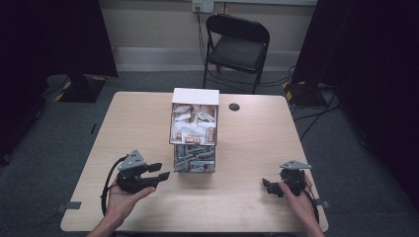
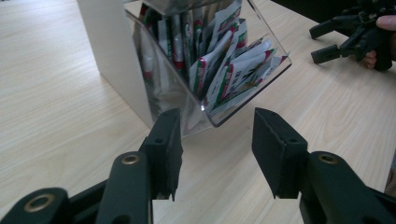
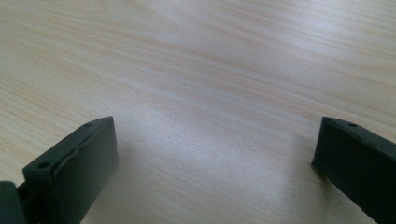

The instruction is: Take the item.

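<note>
- Dim room, dark corners; the table [image 1: 247,143] is lit evenly from above.
- Soft glare streaks the wood in the right gripper view.
- Near jaws slightly blurred.

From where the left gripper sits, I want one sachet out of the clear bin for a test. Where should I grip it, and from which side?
Probably take a sachet by its upper edge, coming from above through the bin's open mouth. The packets stand upright and fanned, edges up, and clear walls block the sides. The left gripper is open, facing the bin's lower corner.
</note>
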Action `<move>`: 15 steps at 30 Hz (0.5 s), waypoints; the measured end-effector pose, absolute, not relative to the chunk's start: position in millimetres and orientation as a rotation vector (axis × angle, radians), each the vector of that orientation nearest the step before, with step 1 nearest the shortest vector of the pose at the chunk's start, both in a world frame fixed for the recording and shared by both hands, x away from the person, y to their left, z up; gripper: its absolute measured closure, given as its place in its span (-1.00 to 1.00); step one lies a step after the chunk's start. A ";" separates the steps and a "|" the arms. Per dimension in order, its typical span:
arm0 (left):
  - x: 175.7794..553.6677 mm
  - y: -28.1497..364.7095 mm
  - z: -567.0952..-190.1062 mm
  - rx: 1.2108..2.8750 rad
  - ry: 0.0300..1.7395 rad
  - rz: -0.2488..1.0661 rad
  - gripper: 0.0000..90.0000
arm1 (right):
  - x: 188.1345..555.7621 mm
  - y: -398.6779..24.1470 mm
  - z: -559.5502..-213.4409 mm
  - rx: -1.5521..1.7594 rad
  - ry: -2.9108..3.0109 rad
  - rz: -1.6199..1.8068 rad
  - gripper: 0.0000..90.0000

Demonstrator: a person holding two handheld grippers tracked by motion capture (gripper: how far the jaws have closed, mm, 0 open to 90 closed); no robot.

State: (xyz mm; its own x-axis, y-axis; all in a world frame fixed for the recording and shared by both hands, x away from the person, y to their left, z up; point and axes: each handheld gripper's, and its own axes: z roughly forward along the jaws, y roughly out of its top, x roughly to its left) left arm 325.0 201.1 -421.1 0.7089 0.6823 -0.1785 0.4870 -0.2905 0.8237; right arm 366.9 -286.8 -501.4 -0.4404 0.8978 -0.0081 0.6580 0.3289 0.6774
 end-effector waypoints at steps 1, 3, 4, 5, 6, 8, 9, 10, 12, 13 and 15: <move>325.2 199.2 -420.4 1.945 0.897 0.250 0.18 | 367.0 -286.8 -501.4 1.377 2.217 0.859 -1.00; 325.8 195.6 -419.5 1.945 0.886 0.242 0.22 | 366.9 -286.8 -501.4 1.377 2.217 0.859 -1.00; 325.8 195.6 -419.5 1.945 0.886 0.242 0.22 | 366.9 -286.8 -501.4 1.377 2.217 0.859 -1.00; 326.3 192.5 -419.7 1.950 0.879 0.244 0.22 | 366.9 -286.8 -501.4 1.377 2.217 0.859 -1.00; 327.1 189.0 -419.3 1.952 0.869 0.238 0.22 | 366.9 -286.8 -501.4 1.377 2.217 0.859 -1.00; 327.4 185.3 -417.7 1.936 0.860 0.237 0.22 | 366.9 -286.8 -501.4 1.377 2.217 0.859 -1.00; 327.9 183.3 -416.6 1.943 0.850 0.243 0.22 | 366.9 -286.8 -501.4 1.377 2.217 0.859 -1.00; 328.3 180.7 -415.6 1.950 0.842 0.241 0.22 | 366.9 -286.8 -501.4 1.377 2.217 0.859 -1.00; 329.6 176.3 -414.2 1.945 0.819 0.233 0.23 | 366.9 -286.8 -501.4 1.377 2.217 0.859 -1.00; 330.6 174.1 -413.8 1.951 0.808 0.235 0.27 | 366.9 -286.8 -501.4 1.377 2.217 0.859 -1.00; 332.1 168.8 -414.0 1.959 0.799 0.224 0.30 | 366.9 -286.8 -501.4 1.377 2.217 0.859 -1.00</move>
